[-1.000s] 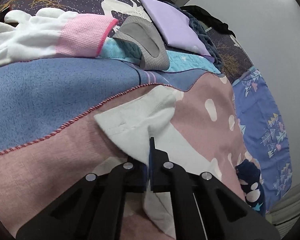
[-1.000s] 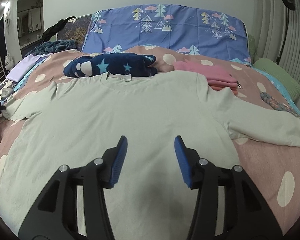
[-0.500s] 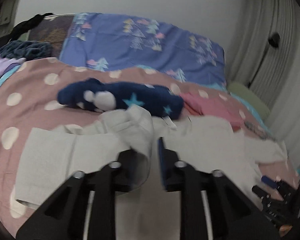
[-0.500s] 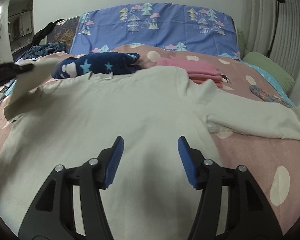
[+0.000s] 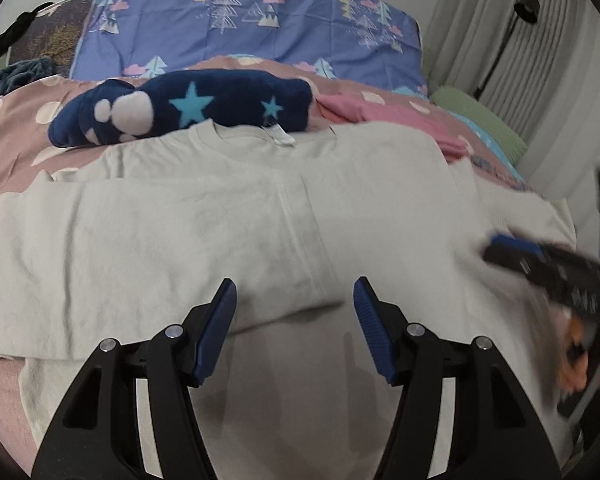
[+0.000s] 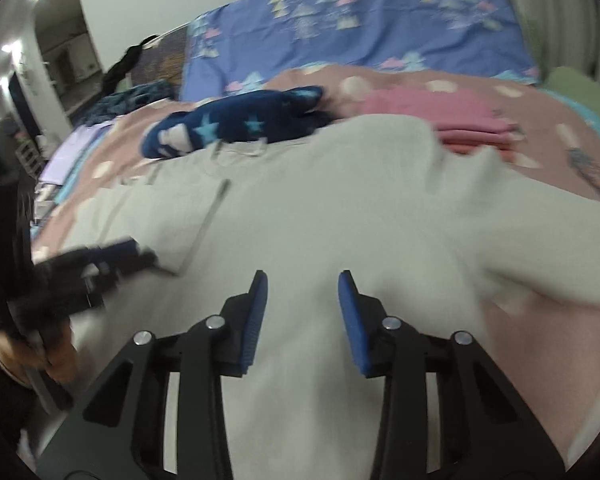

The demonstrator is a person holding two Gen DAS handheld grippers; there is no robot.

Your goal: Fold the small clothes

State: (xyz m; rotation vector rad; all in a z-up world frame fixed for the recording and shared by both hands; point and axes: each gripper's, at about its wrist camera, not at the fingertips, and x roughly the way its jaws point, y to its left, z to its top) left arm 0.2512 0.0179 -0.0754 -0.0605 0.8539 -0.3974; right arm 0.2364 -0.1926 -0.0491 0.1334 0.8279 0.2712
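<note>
The unfolded sleeve (image 6: 540, 256) lies right of the shirt (image 6: 320, 216) body, nearer the empty, closing right gripper (image 6: 302, 312); the left gripper (image 5: 294, 320), opening, holds nothing.

No text, label or number is legible.

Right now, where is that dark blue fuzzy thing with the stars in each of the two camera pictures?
Left wrist view: dark blue starry plush, upper left of centre, just beyond the pale shirt's collar.
Right wrist view: the plush again, upper left of centre, blurred.
Shared landmark: folded pink clothes to its right.
</note>
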